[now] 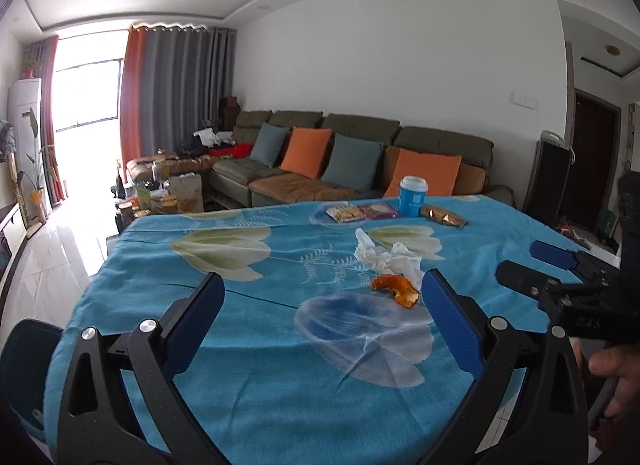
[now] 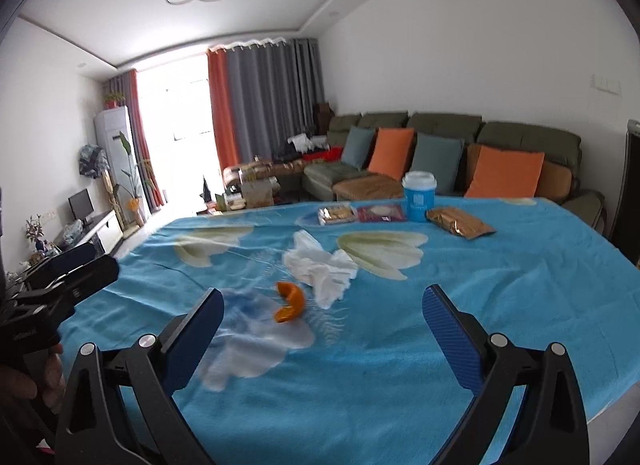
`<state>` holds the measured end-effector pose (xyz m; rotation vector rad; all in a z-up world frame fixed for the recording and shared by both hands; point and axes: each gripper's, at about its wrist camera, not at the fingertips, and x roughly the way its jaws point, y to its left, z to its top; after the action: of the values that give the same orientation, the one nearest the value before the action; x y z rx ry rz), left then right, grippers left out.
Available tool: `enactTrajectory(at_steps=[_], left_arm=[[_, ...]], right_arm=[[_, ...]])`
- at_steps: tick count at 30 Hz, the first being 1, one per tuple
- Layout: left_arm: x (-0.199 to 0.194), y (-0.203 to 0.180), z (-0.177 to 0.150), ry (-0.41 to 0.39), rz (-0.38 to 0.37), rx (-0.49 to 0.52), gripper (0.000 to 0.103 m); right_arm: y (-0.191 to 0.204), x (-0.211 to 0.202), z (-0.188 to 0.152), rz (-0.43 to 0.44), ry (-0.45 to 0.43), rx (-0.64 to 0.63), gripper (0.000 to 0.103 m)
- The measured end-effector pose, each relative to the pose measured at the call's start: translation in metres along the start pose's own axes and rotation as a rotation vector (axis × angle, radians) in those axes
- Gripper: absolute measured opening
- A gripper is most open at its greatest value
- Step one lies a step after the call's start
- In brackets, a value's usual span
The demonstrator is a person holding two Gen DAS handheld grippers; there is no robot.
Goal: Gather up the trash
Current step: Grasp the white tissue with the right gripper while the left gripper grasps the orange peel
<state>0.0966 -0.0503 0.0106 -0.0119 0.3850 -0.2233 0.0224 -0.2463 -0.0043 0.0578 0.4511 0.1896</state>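
A crumpled white tissue (image 1: 386, 261) (image 2: 322, 267) lies mid-table on the blue flowered tablecloth (image 1: 260, 345) (image 2: 500, 285). An orange peel (image 1: 396, 289) (image 2: 290, 302) lies just in front of it. My left gripper (image 1: 320, 289) is open and empty above the near table; the peel sits just inside its right finger. My right gripper (image 2: 322, 305) is open and empty, hovering short of the peel and tissue. Each gripper shows at the edge of the other's view, the right one (image 1: 552, 265) and the left one (image 2: 68, 269).
At the far table edge stand a blue cup with a white lid (image 1: 413, 196) (image 2: 419, 197), a clear biscuit pack (image 1: 346, 213) (image 2: 337, 214), a dark red packet (image 1: 378, 210) (image 2: 382, 213) and a gold snack bag (image 1: 443, 216) (image 2: 458, 223). A sofa with cushions (image 1: 340, 153) is behind. A blue chair (image 1: 24, 369) is near left.
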Motion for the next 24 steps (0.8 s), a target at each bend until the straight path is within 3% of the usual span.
enactTrajectory(at_steps=[13,18,24], left_arm=[[0.081,-0.015,0.011,0.09,-0.078,0.019,0.097],[0.104,-0.018,0.007,0.145,-0.107,0.005,0.097],[0.124,-0.024,0.003,0.194,-0.13,-0.006,0.097]], right_arm=[[-0.022,0.114,0.032,0.03,0.257,-0.041,0.096],[-0.018,0.146,0.04,0.053,0.339,-0.08,0.09],[-0.009,0.175,0.034,0.081,0.449,-0.13,0.064]])
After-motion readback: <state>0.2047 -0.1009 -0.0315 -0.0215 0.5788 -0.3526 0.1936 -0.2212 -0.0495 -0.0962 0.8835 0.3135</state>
